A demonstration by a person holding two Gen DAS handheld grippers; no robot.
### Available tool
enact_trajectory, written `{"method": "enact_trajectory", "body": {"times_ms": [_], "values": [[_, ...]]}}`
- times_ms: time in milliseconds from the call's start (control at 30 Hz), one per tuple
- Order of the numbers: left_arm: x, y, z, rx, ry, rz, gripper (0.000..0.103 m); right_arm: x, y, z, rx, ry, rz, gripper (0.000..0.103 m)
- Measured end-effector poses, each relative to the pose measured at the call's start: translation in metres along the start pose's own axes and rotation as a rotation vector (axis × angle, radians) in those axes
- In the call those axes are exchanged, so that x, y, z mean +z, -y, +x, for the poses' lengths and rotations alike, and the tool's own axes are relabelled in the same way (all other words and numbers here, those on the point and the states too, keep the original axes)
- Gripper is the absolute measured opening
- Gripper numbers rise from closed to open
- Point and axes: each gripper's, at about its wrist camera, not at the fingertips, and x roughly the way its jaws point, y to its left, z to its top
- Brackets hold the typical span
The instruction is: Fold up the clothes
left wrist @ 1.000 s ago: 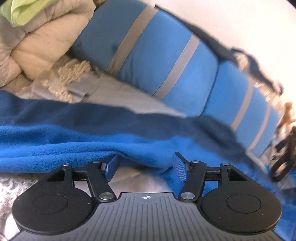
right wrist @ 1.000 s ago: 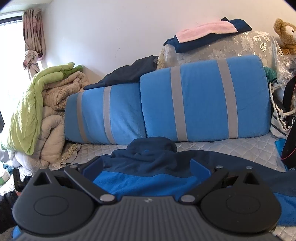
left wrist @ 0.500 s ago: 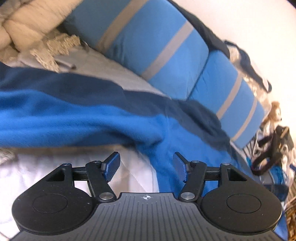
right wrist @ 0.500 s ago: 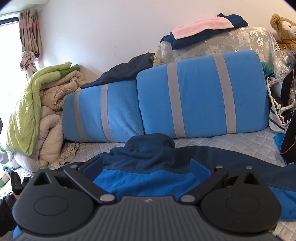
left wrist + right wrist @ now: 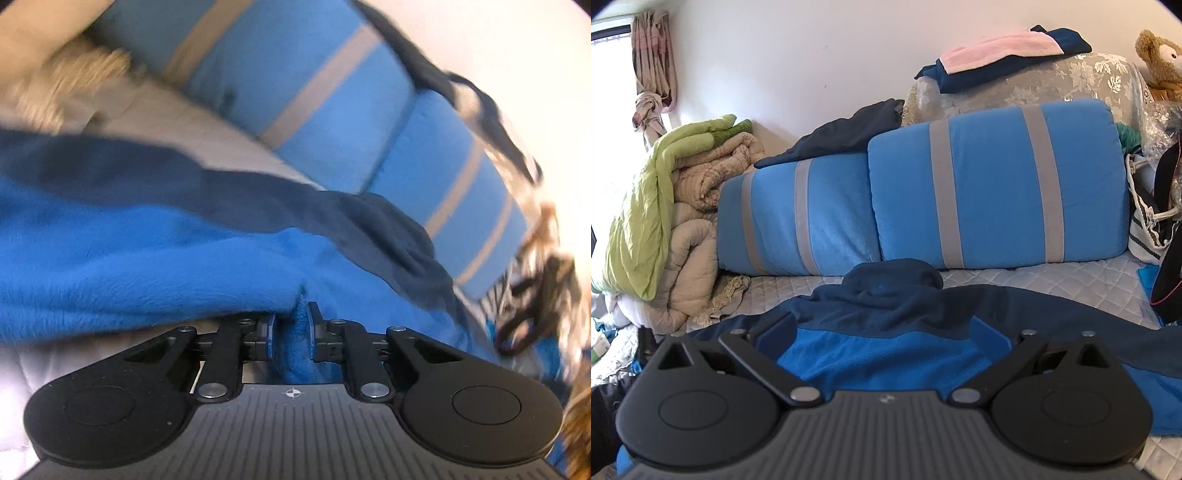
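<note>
A fleece jacket, bright blue with navy shoulders and collar, lies spread on the quilted bed; it shows in the right wrist view (image 5: 879, 354) and in the left wrist view (image 5: 147, 266). My left gripper (image 5: 291, 325) is shut on a fold of the bright blue fleece at the jacket's near edge. My right gripper (image 5: 882, 332) is wide open and empty, held low over the jacket's blue chest, facing the collar (image 5: 894, 277).
Two blue cushions with grey stripes (image 5: 997, 184) lean against the wall behind the jacket. Rolled beige and green quilts (image 5: 665, 206) pile at the left. Folded pink and navy clothes (image 5: 1001, 55) sit on a covered bundle. Bags (image 5: 1156, 206) and a teddy bear (image 5: 1160, 55) stand at the right.
My left gripper moved in to the jacket's edge and closed on a fold of blue fleece. The right gripper stayed open and barely moved.
</note>
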Motion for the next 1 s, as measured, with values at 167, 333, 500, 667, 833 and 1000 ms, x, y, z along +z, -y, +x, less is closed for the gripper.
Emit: {"method": "enact_trajectory", "body": {"times_ms": [167, 333, 500, 667, 833, 1000], "values": [[-0.005, 0.019, -0.016, 0.016, -0.02, 0.122, 0.012, -0.003, 0.003, 0.004, 0.01, -0.009, 0.031, 0.103], [-0.009, 0.034, -0.026, 0.054, -0.068, 0.182, 0.013, -0.004, 0.004, 0.007, 0.023, -0.014, 0.065, 0.103], [0.011, 0.039, -0.048, 0.073, 0.025, 0.222, 0.036, -0.004, 0.002, 0.001, 0.02, -0.001, 0.042, 0.103], [0.03, 0.023, -0.034, 0.224, 0.051, 0.214, 0.038, -0.006, 0.004, 0.002, 0.023, -0.003, 0.075, 0.103], [0.022, 0.0, 0.006, 0.389, -0.12, 0.226, 0.064, -0.008, 0.002, -0.003, 0.018, -0.002, 0.05, 0.103], [-0.007, 0.007, 0.018, 0.478, -0.147, 0.369, 0.07, -0.009, 0.01, -0.006, -0.015, -0.005, 0.048, 0.103]]}}
